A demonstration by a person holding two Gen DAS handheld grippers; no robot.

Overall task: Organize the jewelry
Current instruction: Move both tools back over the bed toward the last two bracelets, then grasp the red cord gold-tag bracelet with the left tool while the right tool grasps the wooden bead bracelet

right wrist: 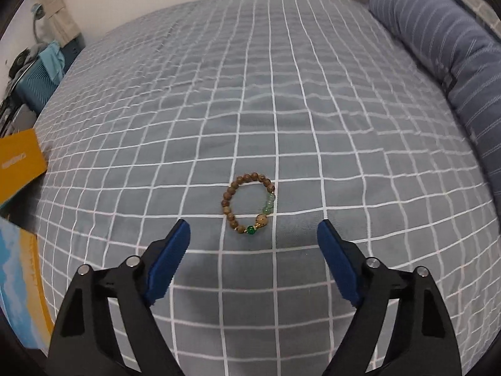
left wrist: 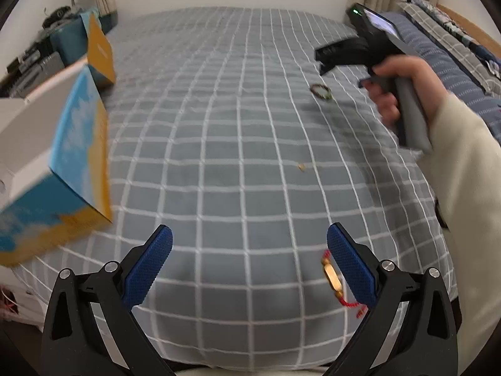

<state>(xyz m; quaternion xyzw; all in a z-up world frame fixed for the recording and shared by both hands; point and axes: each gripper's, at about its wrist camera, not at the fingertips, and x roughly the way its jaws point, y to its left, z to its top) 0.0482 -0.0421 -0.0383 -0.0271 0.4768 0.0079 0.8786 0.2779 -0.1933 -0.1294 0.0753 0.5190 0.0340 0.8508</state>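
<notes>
Left gripper (left wrist: 250, 261): nearest the left wrist camera, its two blue-padded fingers spread wide with nothing between them, held low over the near end of the bed.
Right gripper (right wrist: 253, 252): spread wide too, nothing between its pads, pointing down at the bed; in the left wrist view it shows as a black tool (left wrist: 347, 51) held in a hand (left wrist: 397, 91) with a cream sleeve, raised above the bed on the right.
Bed (left wrist: 219, 144): covered by a grey-blue sheet with a white grid, filling most of both views.
Pillow (right wrist: 444, 62): blue with thin pale stripes, along the right edge of the bed.
Box (left wrist: 62, 169): blue and yellow card with a white inside, open, blurred, at the left edge of the bed; its yellow flap (right wrist: 18, 166) shows at the left of the right wrist view.
Bead bracelet (right wrist: 249, 207): brown wooden beads with a few green ones, lying flat on the sheet just ahead of the right gripper, apart from both pads; seen small and blurred below that gripper in the left wrist view (left wrist: 321, 91).
Gold charm (left wrist: 332, 277): on red cord, lying on the sheet just beside the left gripper's right pad, partly hidden behind it.
Small scrap (left wrist: 301, 166): yellowish, alone on the sheet mid-bed, too small to identify.
</notes>
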